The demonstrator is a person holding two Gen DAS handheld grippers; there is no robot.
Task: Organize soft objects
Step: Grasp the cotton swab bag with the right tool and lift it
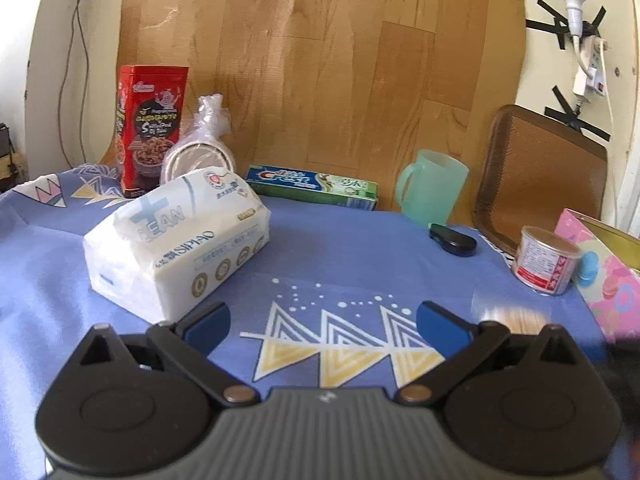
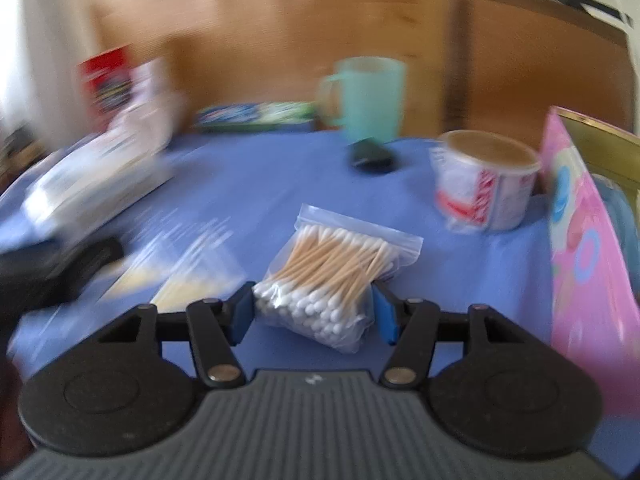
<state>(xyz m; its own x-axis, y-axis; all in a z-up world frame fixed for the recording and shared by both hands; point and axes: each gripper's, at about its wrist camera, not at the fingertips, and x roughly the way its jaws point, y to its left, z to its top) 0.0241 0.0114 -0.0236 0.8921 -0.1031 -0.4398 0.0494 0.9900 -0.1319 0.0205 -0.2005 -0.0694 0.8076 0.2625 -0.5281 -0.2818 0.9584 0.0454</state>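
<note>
A white pack of tissues (image 1: 176, 240) lies on the blue tablecloth (image 1: 340, 256), left of centre in the left wrist view. My left gripper (image 1: 323, 326) is open and empty, just right of the pack's near corner. In the right wrist view my right gripper (image 2: 314, 312) is shut on a clear zip bag of cotton swabs (image 2: 332, 272), its blue pads pressing the bag's near end on both sides. The bag looks held above the cloth. The pink box (image 2: 588, 248) with its open top stands at the right. The tissue pack (image 2: 92, 184) is blurred at the left.
A red snack tin (image 1: 152, 128), a wrapped round tin (image 1: 200, 152), a toothpaste box (image 1: 312, 186), a green mug (image 1: 434, 186), a black small object (image 1: 452, 240), a food can (image 1: 546, 260) and a brown tray (image 1: 540, 176) stand along the back and right. The pink box (image 1: 604, 268) is at the right edge.
</note>
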